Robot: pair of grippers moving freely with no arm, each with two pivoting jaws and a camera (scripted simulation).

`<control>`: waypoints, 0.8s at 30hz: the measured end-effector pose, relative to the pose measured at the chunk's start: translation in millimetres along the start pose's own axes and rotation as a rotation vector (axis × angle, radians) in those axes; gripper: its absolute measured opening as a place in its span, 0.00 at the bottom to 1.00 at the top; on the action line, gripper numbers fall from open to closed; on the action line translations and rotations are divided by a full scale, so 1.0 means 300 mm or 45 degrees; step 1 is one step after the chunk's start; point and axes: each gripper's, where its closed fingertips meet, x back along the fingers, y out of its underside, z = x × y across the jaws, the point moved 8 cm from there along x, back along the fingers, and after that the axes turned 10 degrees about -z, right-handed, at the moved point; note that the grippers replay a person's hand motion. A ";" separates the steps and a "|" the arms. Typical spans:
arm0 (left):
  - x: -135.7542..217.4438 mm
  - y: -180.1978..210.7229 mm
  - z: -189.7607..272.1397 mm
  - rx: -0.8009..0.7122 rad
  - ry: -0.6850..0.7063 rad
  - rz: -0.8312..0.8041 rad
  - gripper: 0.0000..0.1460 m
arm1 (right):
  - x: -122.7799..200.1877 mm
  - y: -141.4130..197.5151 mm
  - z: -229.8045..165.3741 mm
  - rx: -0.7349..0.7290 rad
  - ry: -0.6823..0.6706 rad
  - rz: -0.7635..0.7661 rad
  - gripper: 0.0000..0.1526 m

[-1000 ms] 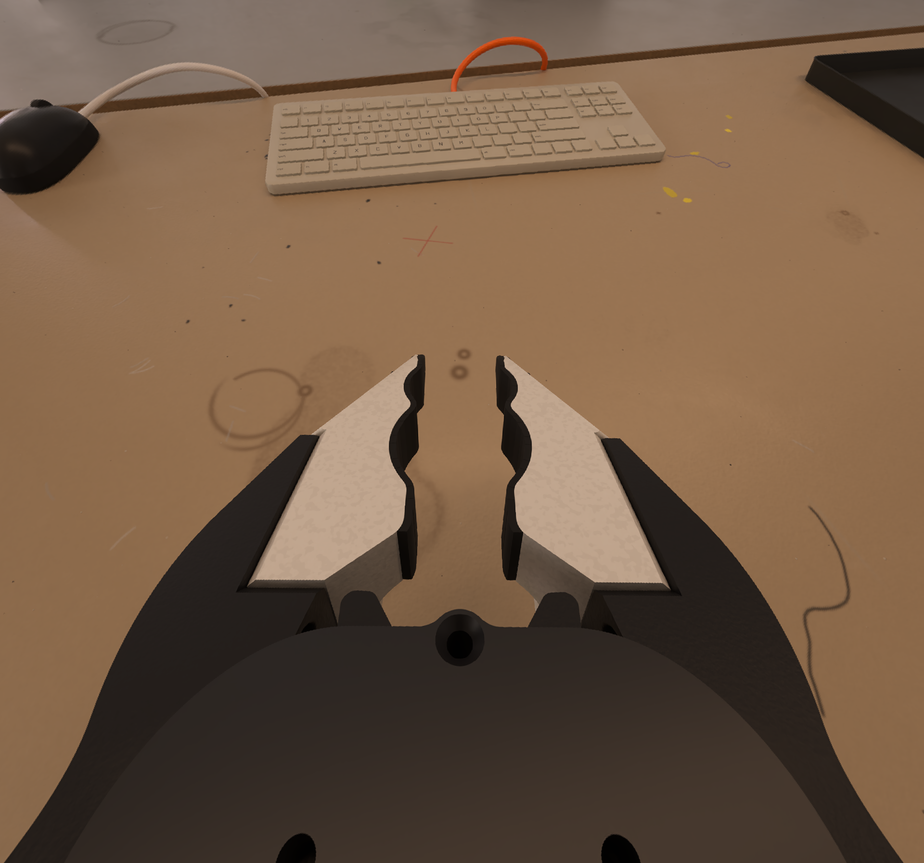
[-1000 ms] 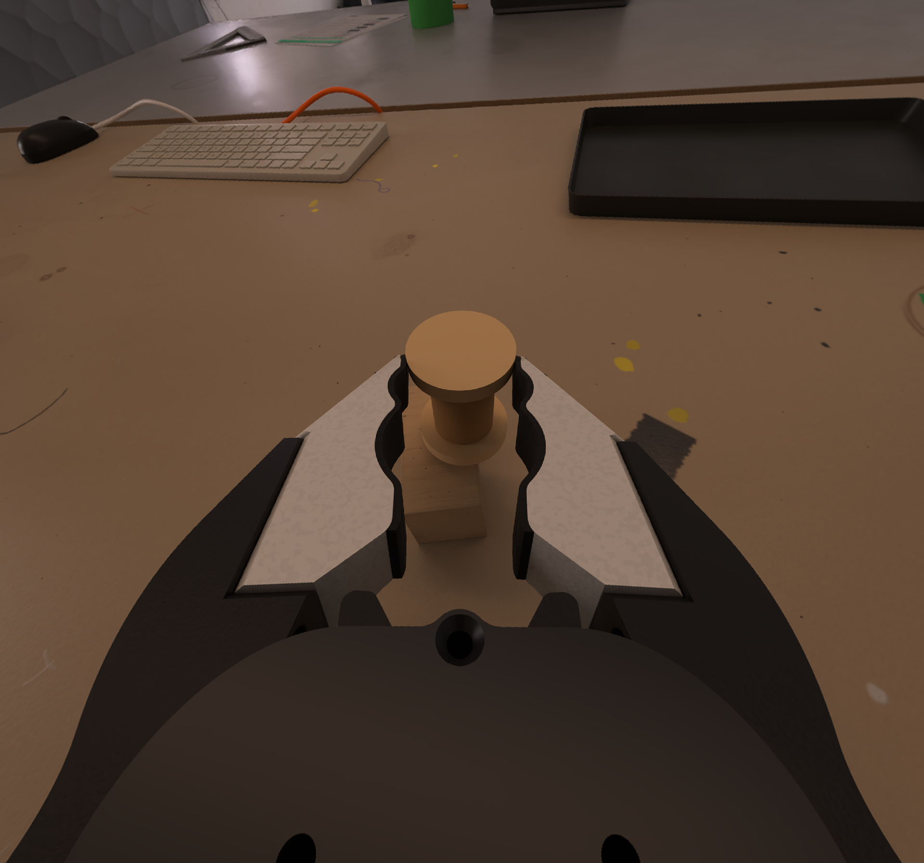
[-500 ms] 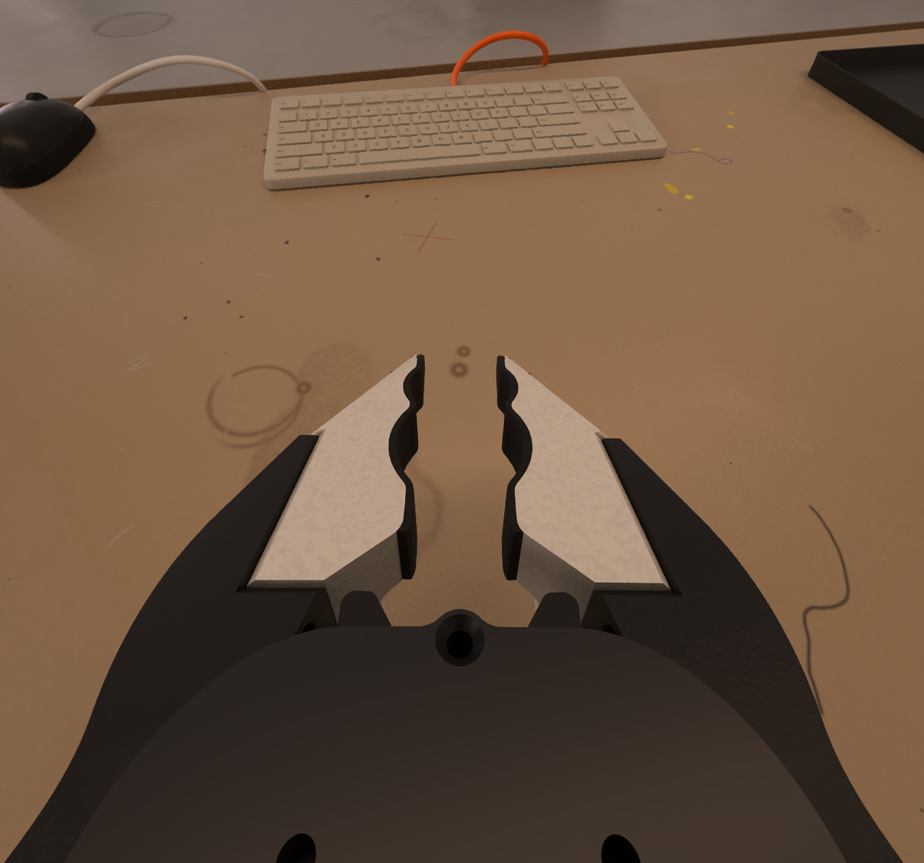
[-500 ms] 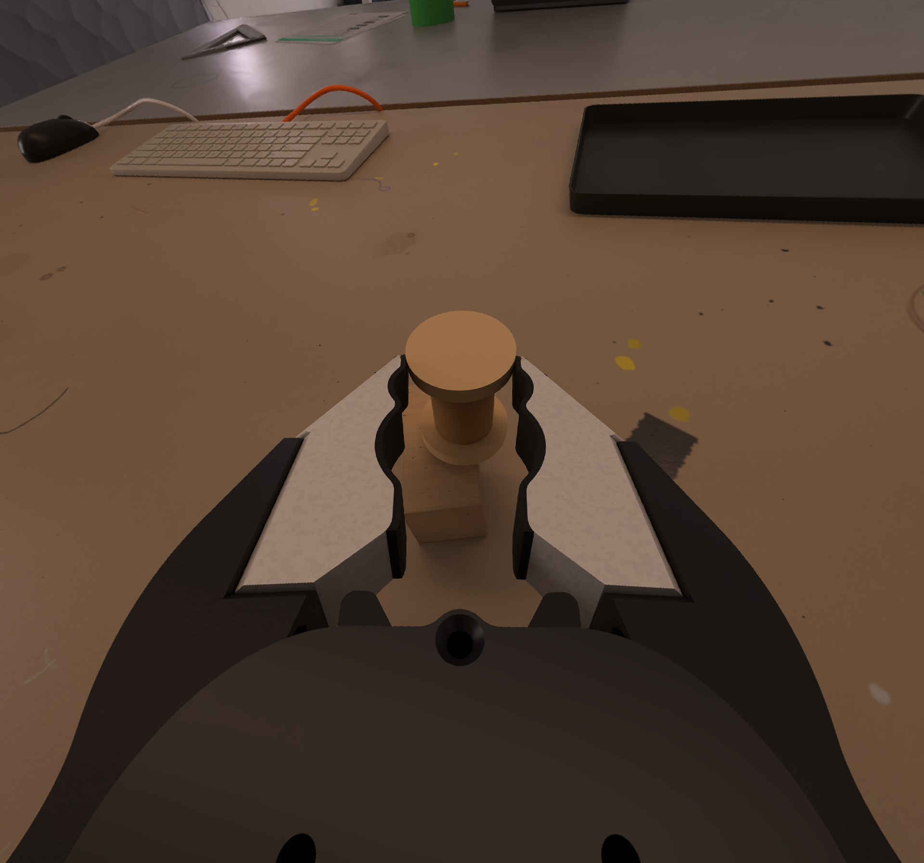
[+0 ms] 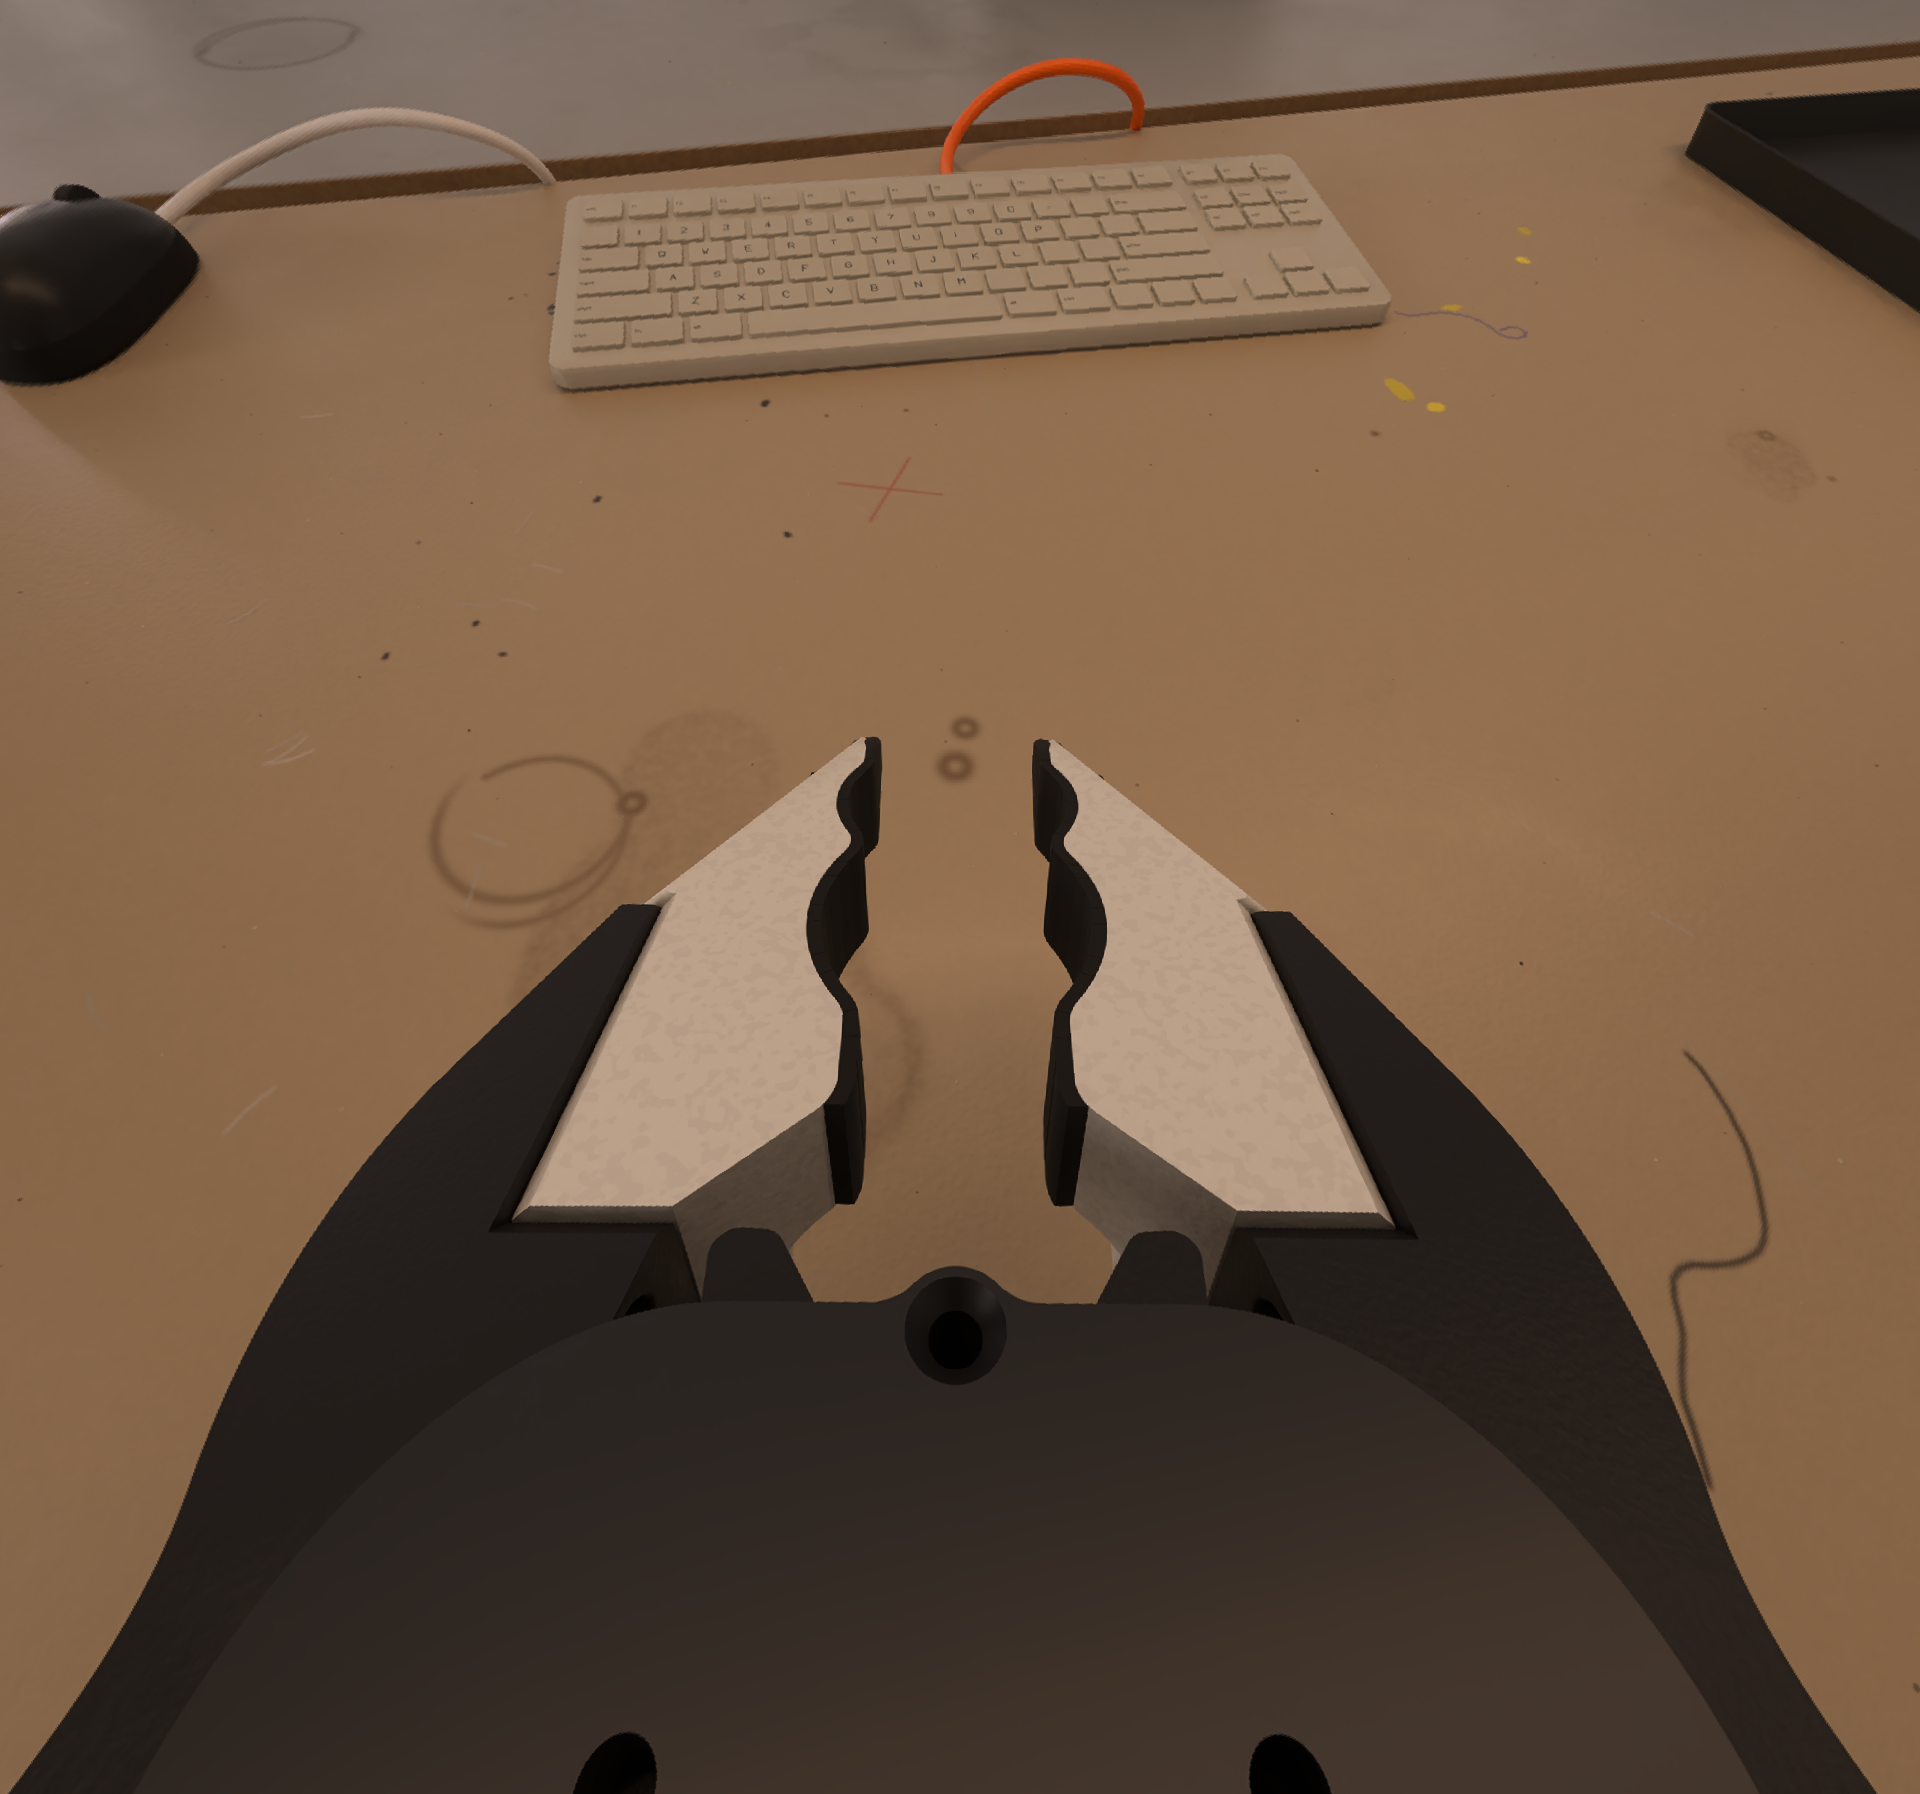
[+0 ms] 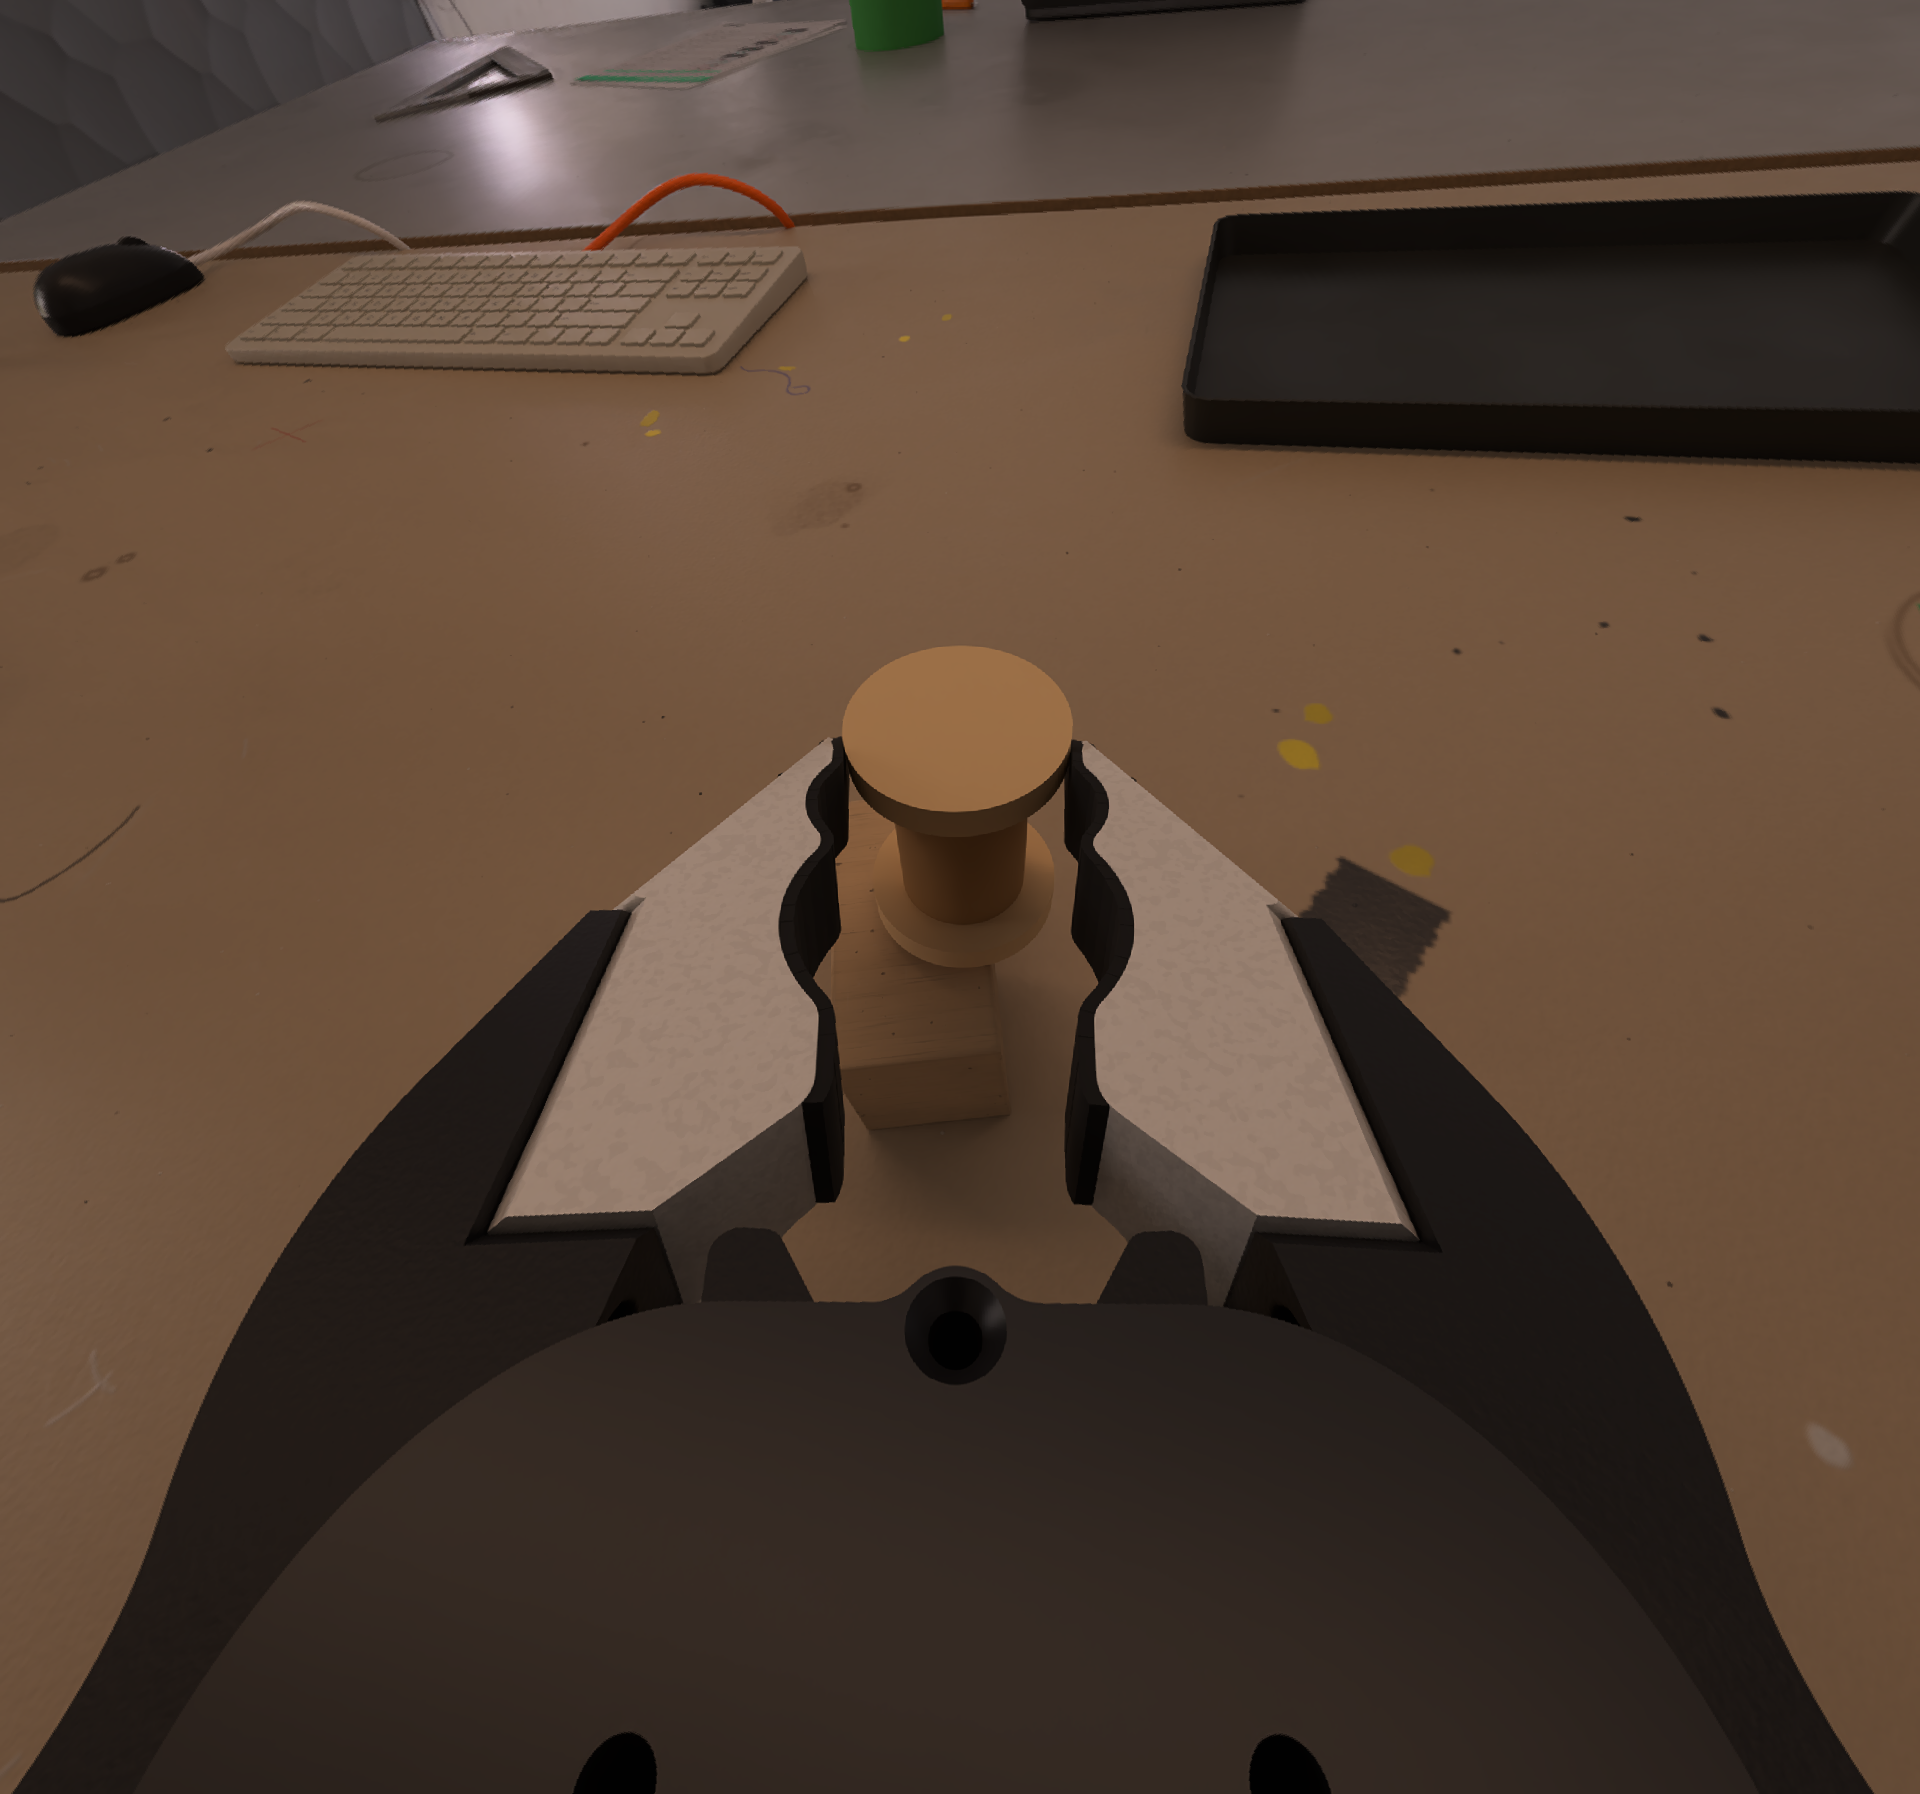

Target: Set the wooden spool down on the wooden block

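Note:
In the right wrist view my right gripper [image 6: 956, 749] is shut on the wooden spool [image 6: 956, 721], with the fingertips pressed against both sides of its round top flange. The spool stands upright. Its lower flange sits over the far part of the pale wooden block [image 6: 920, 1058], which rests on the brown table between my fingers. I cannot tell whether the flange touches the block. In the left wrist view my left gripper [image 5: 956, 749] is open and empty, low over bare table, and neither spool nor block shows there.
A beige keyboard [image 5: 966, 269] with an orange cable and a black mouse [image 5: 83, 290] lie at the far left. A black tray [image 6: 1558, 321] lies at the far right. A green tape roll [image 6: 896, 7] stands on the grey table behind.
Almost nothing has changed. The scene in the left wrist view has drifted very slightly. My right gripper still holds the spool in the same place over the block.

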 end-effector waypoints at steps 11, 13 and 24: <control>0.000 0.002 -0.004 0.008 0.005 -0.006 0.20 | 0.002 0.003 0.000 0.000 -0.001 -0.005 0.27; 0.000 0.002 -0.003 0.008 0.006 -0.006 0.20 | 0.002 0.003 0.000 0.000 0.000 -0.005 0.27; 0.000 0.003 -0.004 0.013 0.009 -0.008 0.20 | -0.001 0.002 0.001 0.001 0.000 -0.006 0.27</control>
